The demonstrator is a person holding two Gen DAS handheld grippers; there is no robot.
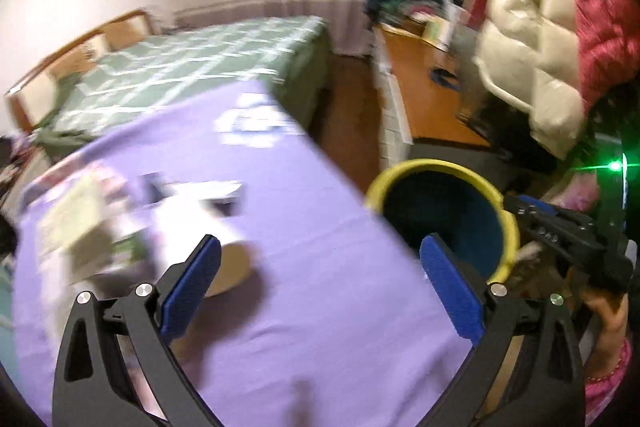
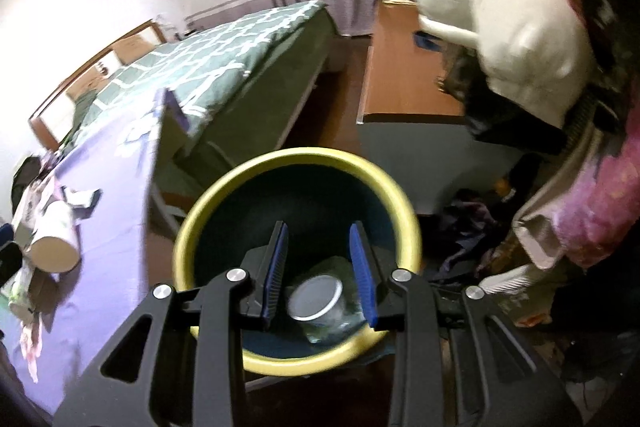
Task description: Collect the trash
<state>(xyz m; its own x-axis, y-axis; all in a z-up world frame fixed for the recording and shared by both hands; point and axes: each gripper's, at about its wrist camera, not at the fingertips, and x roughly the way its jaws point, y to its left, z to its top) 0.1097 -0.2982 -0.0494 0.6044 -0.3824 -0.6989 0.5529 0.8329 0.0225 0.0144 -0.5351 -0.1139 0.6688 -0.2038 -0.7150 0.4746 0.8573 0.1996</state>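
Note:
A yellow-rimmed dark bin [image 2: 224,199] stands on the floor beside the purple-covered table [image 2: 112,187]. My right gripper [image 2: 320,247] hangs open over the bin's mouth, with nothing between its blue pads. A clear cup with a round lid [image 2: 316,297] lies in the bin below it. My left gripper [image 1: 320,263] is open and empty above the table [image 1: 320,307]; the bin [image 1: 424,165] is off its right finger. A paper cup on its side [image 2: 54,245] and blurred wrappers [image 1: 76,227] lie on the table; the cup's brown mouth [image 1: 234,269] shows behind my left finger.
A bed with a green patterned cover [image 2: 240,43] is behind the table. A wooden desk [image 2: 404,67] with clutter stands at the right. The person's white and red padded jacket [image 1: 552,27] fills the upper right. Clothes lie on the floor [image 2: 480,227] right of the bin.

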